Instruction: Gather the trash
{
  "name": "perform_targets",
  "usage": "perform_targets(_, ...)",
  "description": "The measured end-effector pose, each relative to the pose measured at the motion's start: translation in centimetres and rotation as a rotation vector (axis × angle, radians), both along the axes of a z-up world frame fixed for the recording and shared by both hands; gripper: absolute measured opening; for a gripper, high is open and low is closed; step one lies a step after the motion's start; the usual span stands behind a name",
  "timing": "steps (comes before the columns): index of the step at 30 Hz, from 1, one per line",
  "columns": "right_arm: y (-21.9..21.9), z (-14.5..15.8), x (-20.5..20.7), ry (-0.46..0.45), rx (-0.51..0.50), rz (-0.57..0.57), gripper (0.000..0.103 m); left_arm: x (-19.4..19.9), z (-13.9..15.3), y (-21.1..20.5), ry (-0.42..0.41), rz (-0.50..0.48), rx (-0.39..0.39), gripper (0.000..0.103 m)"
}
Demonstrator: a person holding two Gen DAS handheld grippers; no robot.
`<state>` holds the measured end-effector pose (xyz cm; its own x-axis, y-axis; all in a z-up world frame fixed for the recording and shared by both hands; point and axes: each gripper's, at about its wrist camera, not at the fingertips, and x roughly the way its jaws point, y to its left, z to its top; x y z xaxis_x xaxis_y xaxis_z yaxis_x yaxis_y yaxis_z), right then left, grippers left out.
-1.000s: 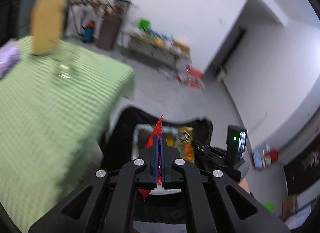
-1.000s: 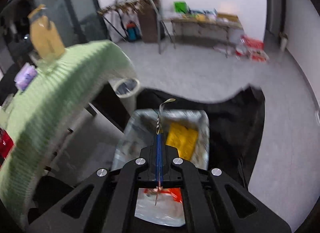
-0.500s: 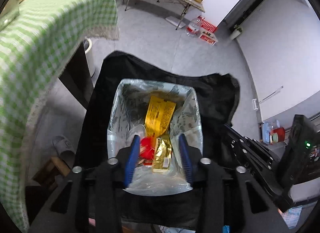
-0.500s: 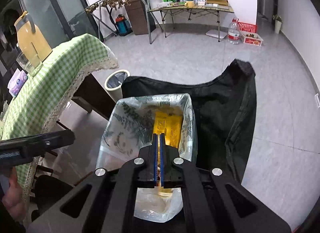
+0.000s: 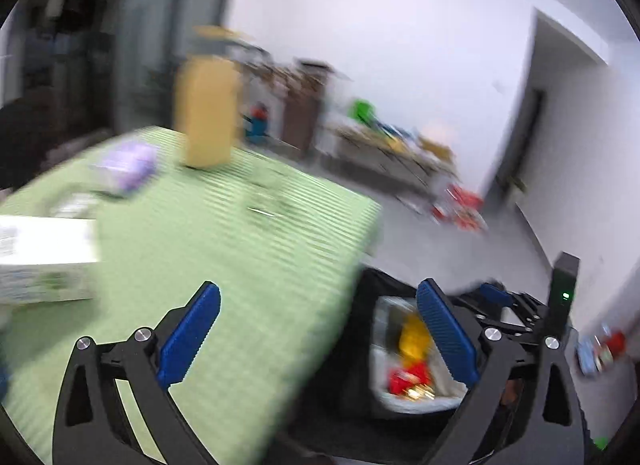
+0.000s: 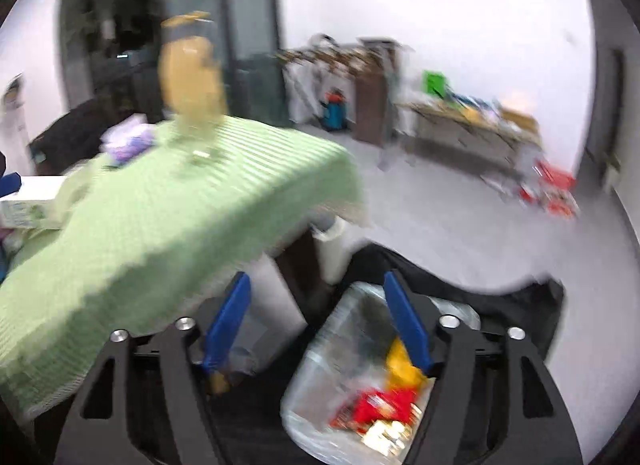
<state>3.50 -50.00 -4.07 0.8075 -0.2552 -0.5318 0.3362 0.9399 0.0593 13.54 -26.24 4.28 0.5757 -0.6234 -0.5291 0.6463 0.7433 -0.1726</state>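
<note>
Since the earlier frames both tools are swinging up and away from the bin, views tilting from straight down into it toward the table; both sets of jaws have just been opening and nothing is sitting between them. The left gripper (image 5: 318, 329) is standing wide apart, empty; the right gripper (image 6: 318, 323) is standing apart too, somewhat narrower. The red, yellow and gold wrappers (image 6: 384, 405) are now lying loose in the lined trash bin (image 5: 384, 393), below the table's edge. On the green checked table (image 5: 224, 249) a white box (image 5: 44, 261), a purple pack (image 5: 126, 163), possibly tissues given the blur, and a yellow pitcher (image 5: 208, 113) are waiting. Risk: sweeping fast, a finger clipping the pitcher or the glass beside it.
</note>
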Motion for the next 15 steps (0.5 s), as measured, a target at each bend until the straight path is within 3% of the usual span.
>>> perform_targets(3,4.1,2.0,2.2,-0.068,-0.054,0.095,0.080,0.4,1.5,8.8,-0.068,0.154,-0.059,0.095)
perform_targets(6,9.2,3.5,6.1,-0.098,-0.109,0.218,0.085,1.1,1.8,17.6,-0.111,0.355,-0.067,0.095)
perform_targets(10,15.4,3.6,11.5,-0.058,-0.178,0.343,0.085,2.6,0.7,28.1,-0.036,0.614,-0.094,0.095)
perform_targets(15,23.0,2.8,16.2,0.010,-0.283,0.473,0.085,4.0,-0.8,34.7,0.031,0.760,-0.111,0.095)
